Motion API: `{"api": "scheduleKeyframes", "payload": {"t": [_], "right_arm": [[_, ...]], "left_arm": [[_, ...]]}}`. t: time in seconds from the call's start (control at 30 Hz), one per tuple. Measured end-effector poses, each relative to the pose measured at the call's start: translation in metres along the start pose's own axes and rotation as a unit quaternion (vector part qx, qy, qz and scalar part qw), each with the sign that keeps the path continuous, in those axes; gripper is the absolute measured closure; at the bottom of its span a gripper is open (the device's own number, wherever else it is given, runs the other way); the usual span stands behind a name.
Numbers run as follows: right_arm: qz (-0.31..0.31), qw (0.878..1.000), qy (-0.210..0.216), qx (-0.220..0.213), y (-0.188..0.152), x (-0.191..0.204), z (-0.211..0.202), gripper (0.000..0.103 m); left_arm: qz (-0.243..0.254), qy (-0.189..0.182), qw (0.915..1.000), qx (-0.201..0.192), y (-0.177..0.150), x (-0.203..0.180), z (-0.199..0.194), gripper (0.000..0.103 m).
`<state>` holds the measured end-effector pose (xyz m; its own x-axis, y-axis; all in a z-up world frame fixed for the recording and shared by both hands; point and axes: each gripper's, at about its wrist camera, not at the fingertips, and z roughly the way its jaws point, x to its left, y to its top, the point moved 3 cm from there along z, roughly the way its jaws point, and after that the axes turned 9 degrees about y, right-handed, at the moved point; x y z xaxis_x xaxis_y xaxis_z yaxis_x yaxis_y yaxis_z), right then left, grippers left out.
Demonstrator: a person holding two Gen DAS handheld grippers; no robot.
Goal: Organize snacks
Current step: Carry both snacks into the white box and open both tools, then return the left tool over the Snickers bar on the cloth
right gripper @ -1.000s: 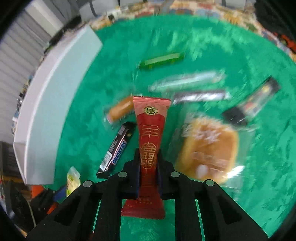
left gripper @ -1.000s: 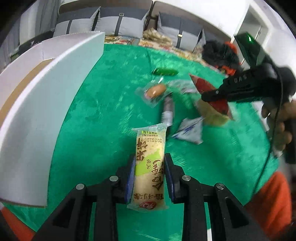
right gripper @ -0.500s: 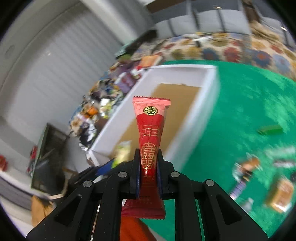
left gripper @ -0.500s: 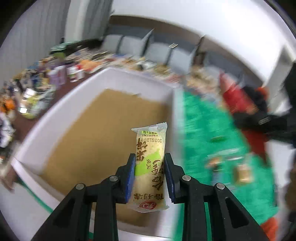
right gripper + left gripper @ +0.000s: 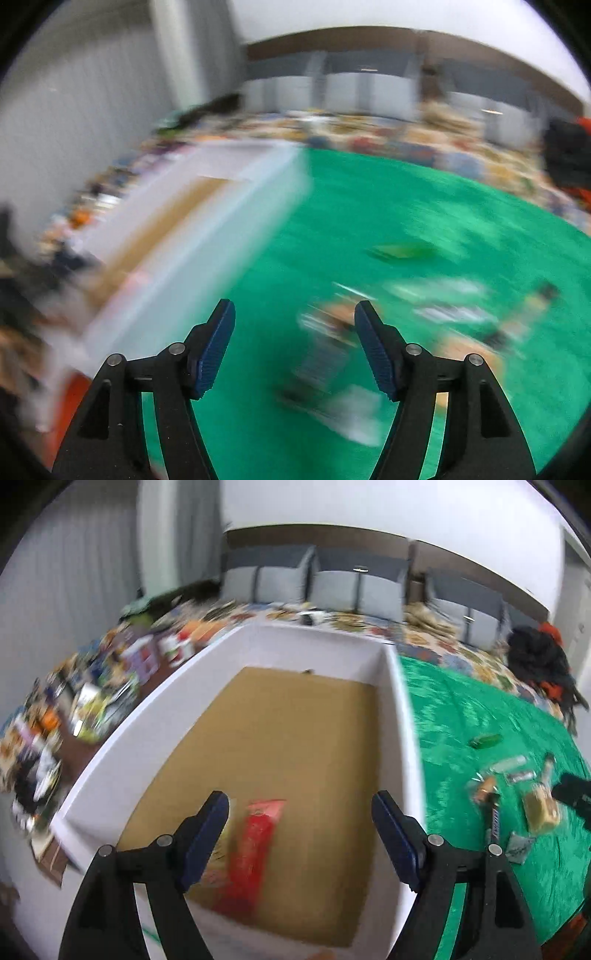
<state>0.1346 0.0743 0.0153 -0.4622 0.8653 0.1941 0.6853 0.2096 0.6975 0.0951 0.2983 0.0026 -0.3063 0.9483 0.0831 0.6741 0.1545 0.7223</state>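
My left gripper (image 5: 300, 830) is open and empty above the near end of a white box (image 5: 400, 716) with a brown floor. A red snack packet (image 5: 255, 845) and a yellow-green rice cracker packet (image 5: 221, 853) lie blurred on the box floor below it. My right gripper (image 5: 294, 345) is open and empty over the green cloth (image 5: 369, 206), right of the box (image 5: 207, 236). Several loose snacks lie on the cloth: a green bar (image 5: 484, 740), a bun packet (image 5: 542, 808) and a dark chocolate bar (image 5: 494, 818).
Cluttered goods (image 5: 92, 686) fill the floor left of the box. Grey cushions (image 5: 354, 587) line the far wall. A black and red heap (image 5: 539, 657) sits at the cloth's far right. The right wrist view is heavily motion-blurred.
Both grippers have opened and let go of their packets, which now lie in the box. The right gripper has swung back toward the green cloth.
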Motion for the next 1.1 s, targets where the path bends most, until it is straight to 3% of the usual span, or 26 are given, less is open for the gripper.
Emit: {"api": "scheduleKeyframes", "payload": {"t": [0.1, 0.17, 0.23, 0.33, 0.47, 0.6, 0.7, 0.83, 0.93, 0.97, 1.03, 1.1], "right_arm": [[0.047, 0.996, -0.08, -0.007, -0.049, -0.082, -0.029, 0.032], [0.078, 0.989, -0.125, -0.005, -0.076, -0.127, -0.046, 0.032], [0.11, 0.979, -0.17, -0.001, -0.101, -0.173, -0.064, 0.032], [0.139, 0.968, -0.21, 0.0, -0.126, -0.216, -0.085, 0.032], [0.164, 0.958, -0.233, 0.012, -0.14, -0.249, -0.08, 0.032], [0.177, 0.957, -0.23, 0.008, -0.146, -0.257, -0.081, 0.032], [0.182, 0.957, -0.227, 0.008, -0.153, -0.264, -0.081, 0.026], [0.187, 0.956, -0.225, 0.01, -0.152, -0.269, -0.077, 0.018], [0.187, 0.957, -0.222, 0.014, -0.151, -0.269, -0.075, 0.013], [0.186, 0.957, -0.222, 0.015, -0.151, -0.269, -0.074, 0.013], [0.187, 0.957, -0.221, 0.014, -0.151, -0.269, -0.074, 0.012], [0.187, 0.957, -0.221, 0.014, -0.151, -0.269, -0.074, 0.012]], "left_arm": [[0.044, -0.003, 0.999, 0.007, 0.001, -0.033, 0.009, 0.024], [0.087, 0.023, 0.9957, 0.022, -0.004, -0.052, 0.021, 0.022], [0.094, 0.042, 0.9946, 0.007, -0.003, -0.059, 0.016, 0.02], [0.075, 0.042, 0.9961, 0.021, -0.004, -0.058, 0.015, 0.02], [0.057, 0.042, 0.997, 0.031, -0.012, -0.057, 0.008, 0.015], [0.051, 0.04, 0.9973, 0.034, -0.022, -0.064, 0.0, 0.013], [0.065, 0.061, 0.9957, 0.027, -0.024, -0.072, -0.005, 0.013], [0.068, 0.088, 0.993, -0.041, -0.015, -0.087, -0.037, 0.013], [0.058, 0.039, 0.9948, -0.073, -0.007, -0.108, -0.065, 0.008], [0.056, 0.003, 0.9955, -0.077, -0.006, -0.122, -0.075, 0.007], [0.058, -0.053, 0.9945, -0.069, -0.01, -0.147, -0.085, 0.0], [0.065, -0.103, 0.9918, -0.041, -0.022, -0.177, -0.085, 0.0]]}}
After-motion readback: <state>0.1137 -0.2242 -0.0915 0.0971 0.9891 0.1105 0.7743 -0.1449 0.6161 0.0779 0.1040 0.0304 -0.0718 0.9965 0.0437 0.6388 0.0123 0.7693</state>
